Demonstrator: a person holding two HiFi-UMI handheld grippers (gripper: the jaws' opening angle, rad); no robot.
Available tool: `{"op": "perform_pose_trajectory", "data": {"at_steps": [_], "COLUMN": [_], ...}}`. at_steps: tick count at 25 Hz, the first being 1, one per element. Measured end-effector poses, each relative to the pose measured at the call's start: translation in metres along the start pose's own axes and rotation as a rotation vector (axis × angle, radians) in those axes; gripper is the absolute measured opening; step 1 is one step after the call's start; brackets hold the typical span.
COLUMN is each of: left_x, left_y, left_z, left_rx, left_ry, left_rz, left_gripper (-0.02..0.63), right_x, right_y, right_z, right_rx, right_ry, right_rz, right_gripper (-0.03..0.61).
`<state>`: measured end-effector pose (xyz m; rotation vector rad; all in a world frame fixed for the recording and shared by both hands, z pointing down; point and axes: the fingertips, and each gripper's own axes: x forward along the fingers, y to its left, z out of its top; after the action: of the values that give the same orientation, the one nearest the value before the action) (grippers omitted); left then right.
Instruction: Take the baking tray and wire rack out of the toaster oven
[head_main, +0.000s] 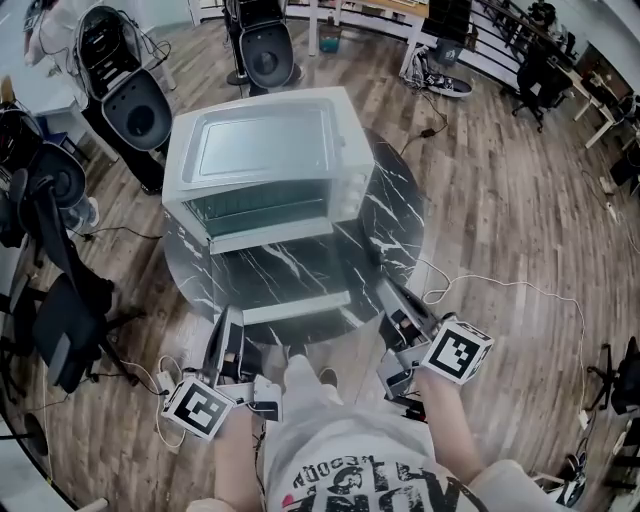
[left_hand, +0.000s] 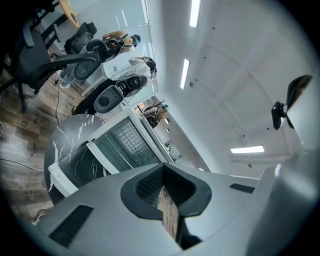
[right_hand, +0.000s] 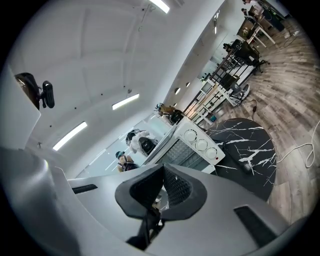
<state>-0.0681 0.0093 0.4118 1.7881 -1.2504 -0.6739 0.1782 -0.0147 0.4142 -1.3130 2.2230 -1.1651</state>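
The left gripper (head_main: 230, 318) and right gripper (head_main: 388, 293) are level near the body, fingers clenched on nothing, short of the tabletop (head_main: 395, 200). Beyond them, the toaster oven (head_main: 265, 150) has its door (head_main: 290, 275) lowered for access. The baking tray and wire rack are apparently still in the cavity (head_main: 255, 212), indistinct.

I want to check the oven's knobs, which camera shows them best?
Right gripper view: three knobs face the camera on the oven front. The head view looks down on the oven, so they barely show. The left gripper view shows its other end, no knobs.
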Motion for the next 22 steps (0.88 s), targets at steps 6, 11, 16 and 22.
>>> {"op": "perform_pose_trajectory", "data": {"at_steps": [6, 11, 16, 22], "left_x": [0.004, 0.011, 0.023, 0.052], "left_y": [0.005, 0.015, 0.031, 0.053], "left_z": [-0.006, -0.005, -0.011, -0.007], "left_rx": [0.001, -0.014, -0.038, 0.012], "left_ry": [0.004, 0.006, 0.018, 0.063], "left_rz": [0.007, 0.029, 0.061, 0.092], "left_gripper": [0.002, 0.002, 0.002, 0.002], "right_x": [0.001, 0.007, 0.020, 0.054], "right_y": [-0.011, -0.019, -0.033, -0.046], "right_z": [-0.006, -0.010, -0.016, -0.025], "right_rx": [0.000, -0.010, 0.010, 0.031], "right_ry": [0.018, 0.043, 0.057, 0.087], "right_rz": [-0.019, -0.039, -0.063, -0.077], "right_gripper": [0.002, 0.002, 0.002, 0.002]}}
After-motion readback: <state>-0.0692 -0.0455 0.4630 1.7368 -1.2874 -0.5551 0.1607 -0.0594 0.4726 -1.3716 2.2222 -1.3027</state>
